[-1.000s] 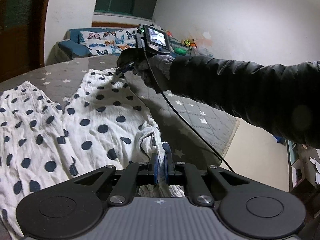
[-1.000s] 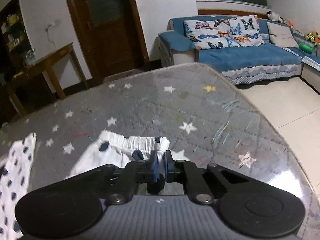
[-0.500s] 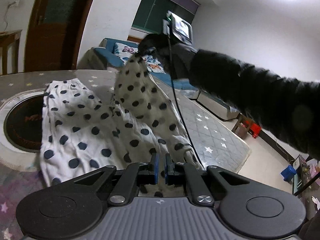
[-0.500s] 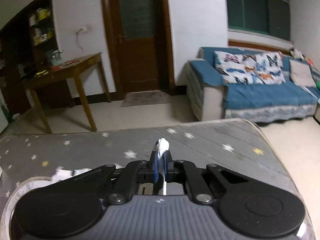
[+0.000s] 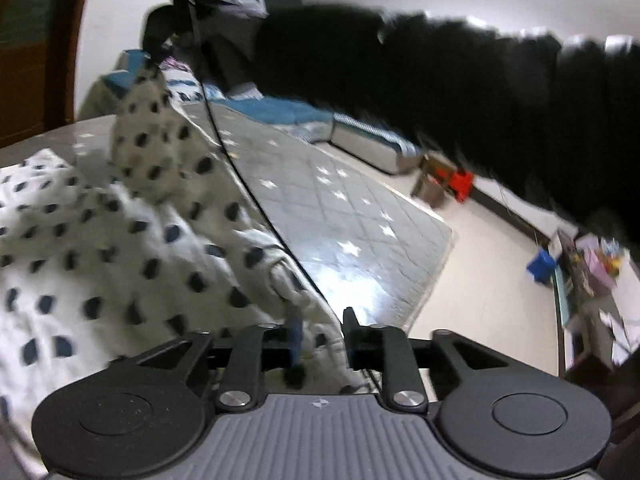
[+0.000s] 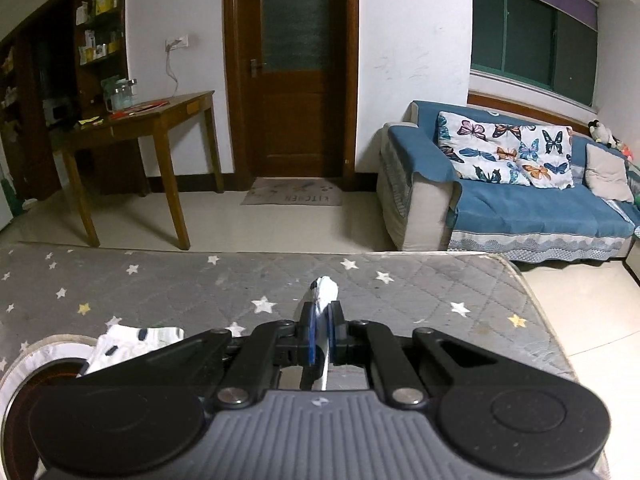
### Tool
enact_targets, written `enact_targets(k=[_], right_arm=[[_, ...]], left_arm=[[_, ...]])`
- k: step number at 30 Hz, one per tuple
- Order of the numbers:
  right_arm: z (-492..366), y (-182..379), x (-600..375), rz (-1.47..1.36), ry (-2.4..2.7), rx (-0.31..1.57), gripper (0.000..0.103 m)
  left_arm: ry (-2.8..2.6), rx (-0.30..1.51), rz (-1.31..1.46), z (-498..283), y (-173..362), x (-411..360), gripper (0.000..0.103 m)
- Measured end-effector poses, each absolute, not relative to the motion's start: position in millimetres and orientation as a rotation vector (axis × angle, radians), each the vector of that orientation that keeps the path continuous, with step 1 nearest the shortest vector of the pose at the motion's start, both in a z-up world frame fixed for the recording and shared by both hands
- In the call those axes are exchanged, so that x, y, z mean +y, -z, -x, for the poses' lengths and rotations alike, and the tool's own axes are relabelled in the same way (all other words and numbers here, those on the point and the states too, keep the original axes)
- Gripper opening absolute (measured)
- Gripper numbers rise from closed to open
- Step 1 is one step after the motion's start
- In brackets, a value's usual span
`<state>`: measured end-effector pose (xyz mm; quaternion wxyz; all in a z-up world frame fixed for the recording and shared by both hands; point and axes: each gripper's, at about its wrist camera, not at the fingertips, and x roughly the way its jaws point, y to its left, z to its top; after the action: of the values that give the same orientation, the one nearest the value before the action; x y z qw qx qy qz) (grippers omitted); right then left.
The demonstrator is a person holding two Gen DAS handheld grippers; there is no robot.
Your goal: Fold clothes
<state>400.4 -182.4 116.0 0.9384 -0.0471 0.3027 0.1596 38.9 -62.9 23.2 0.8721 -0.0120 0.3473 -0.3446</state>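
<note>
A white garment with dark polka dots [image 5: 120, 232] lies on the grey star-patterned table cover [image 5: 340, 216]. My left gripper [image 5: 320, 336] is open, its jaws parted around a fold of the garment's near edge. My right gripper [image 6: 320, 324] is shut on a pinch of the white cloth [image 6: 323, 292] and holds it raised; in the left wrist view it [image 5: 160, 46] lifts one part of the garment into a peak. Another bit of the garment [image 6: 136, 340] lies low left in the right wrist view.
A blue sofa with butterfly cushions [image 6: 520, 184] stands beyond the table's far edge. A wooden side table [image 6: 132, 128] and a brown door [image 6: 296, 72] are at the back. A black cable [image 5: 240, 176] hangs from the right gripper across the garment.
My left gripper's jaws have parted from shut on the cloth to open. My right gripper has lifted the garment's far part higher and the left view has swung right.
</note>
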Motion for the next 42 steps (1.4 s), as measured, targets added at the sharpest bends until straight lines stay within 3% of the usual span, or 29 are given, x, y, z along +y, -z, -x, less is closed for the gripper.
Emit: enact_targets(k=[2,12,13,14,15,18,25,33,42], right_arm=[[-402.4,-114.9,-191.9,0.102,-0.326,0.619,0.005],[-400.7,-104.0,-216.5,0.117,-0.358,0.635,0.005],[-400.7,-103.4,-218.1,0.112,-0.356,0.637,0.005],[-400.7,-102.9,-219.5,0.108,-0.355,0.639,0.005],[-400.7,-102.3,-220.9,0.103,-0.353,0.642,0.005],[-401.4,-102.3,-225.7,0.091,-0.347,0.645,0.005],[-399.0,-120.1,-199.9,0.098,-0.365,0.626,0.005],[-397.0,-120.4,-107.7,0.143,-0.448,0.630,0.005],[-389.2,-84.6,11.2,0.208,-0.540,0.686,0.005]], left_arm=[[0.721,0.748,-0.007,-43.6,-17.1,-76.0,0.036],[0.657,0.832,-0.145,-64.3,12.2,-113.7,0.034],[0.650,0.827,-0.155,-64.6,12.5,-115.2,0.030],[0.643,0.822,-0.165,-64.8,12.8,-116.6,0.018],[0.643,0.817,-0.146,-64.4,10.4,-111.4,0.010],[0.644,0.802,-0.089,-63.2,3.2,-95.9,0.006],[0.571,0.635,0.148,-32.6,-44.8,-11.7,0.005],[0.423,0.612,0.369,5.8,-41.5,70.3,0.005],[0.287,0.631,0.499,25.8,-24.2,121.4,0.005]])
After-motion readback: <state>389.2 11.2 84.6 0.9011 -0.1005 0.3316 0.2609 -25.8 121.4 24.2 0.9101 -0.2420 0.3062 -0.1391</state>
